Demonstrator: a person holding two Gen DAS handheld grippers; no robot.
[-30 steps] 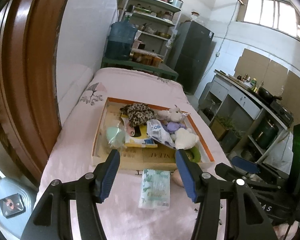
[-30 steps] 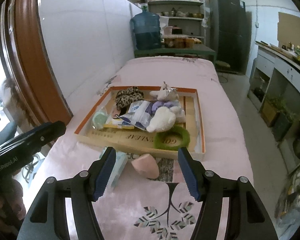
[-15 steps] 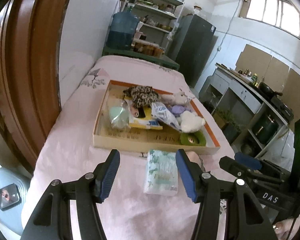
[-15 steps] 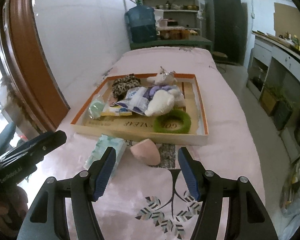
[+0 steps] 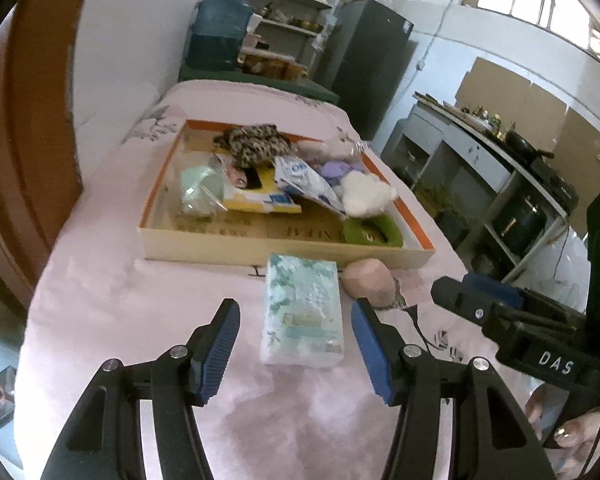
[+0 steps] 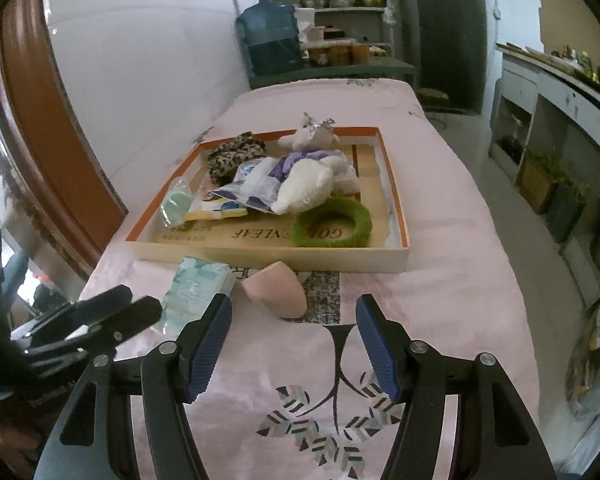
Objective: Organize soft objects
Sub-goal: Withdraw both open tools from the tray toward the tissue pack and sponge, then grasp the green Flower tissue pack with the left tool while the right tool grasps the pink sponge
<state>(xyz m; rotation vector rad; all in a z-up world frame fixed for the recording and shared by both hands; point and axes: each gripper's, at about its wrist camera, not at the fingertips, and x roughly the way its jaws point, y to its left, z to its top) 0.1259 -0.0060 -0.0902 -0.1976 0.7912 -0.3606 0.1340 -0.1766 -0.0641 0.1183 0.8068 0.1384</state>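
A shallow cardboard tray [image 5: 260, 246] [image 6: 268, 254] lies on the pink bed cover, holding a leopard-print scrunchie [image 5: 252, 144], a white plush [image 5: 366, 194] [image 6: 306, 188], a green ring [image 6: 332, 222], packets and a mint sponge [image 5: 198, 188]. In front of the tray lie a tissue pack [image 5: 302, 312] [image 6: 194, 286] and a pink sponge [image 5: 370, 282] [image 6: 276, 286]. My left gripper [image 5: 294, 322] is open, its jaws either side of the tissue pack without touching it. My right gripper [image 6: 294, 316] is open just short of the pink sponge.
A white wall and a brown wooden frame [image 5: 24, 120] run along the left of the bed. Shelves, a blue water jug [image 6: 268, 38] and a dark fridge [image 5: 370, 64] stand beyond the bed's far end. A counter [image 5: 496, 152] lines the right side.
Both grippers have sunk toward the bed and tilted down. The tissue pack now sits between the left jaws, and the pink sponge is nearer the right ones. Neither has closed.
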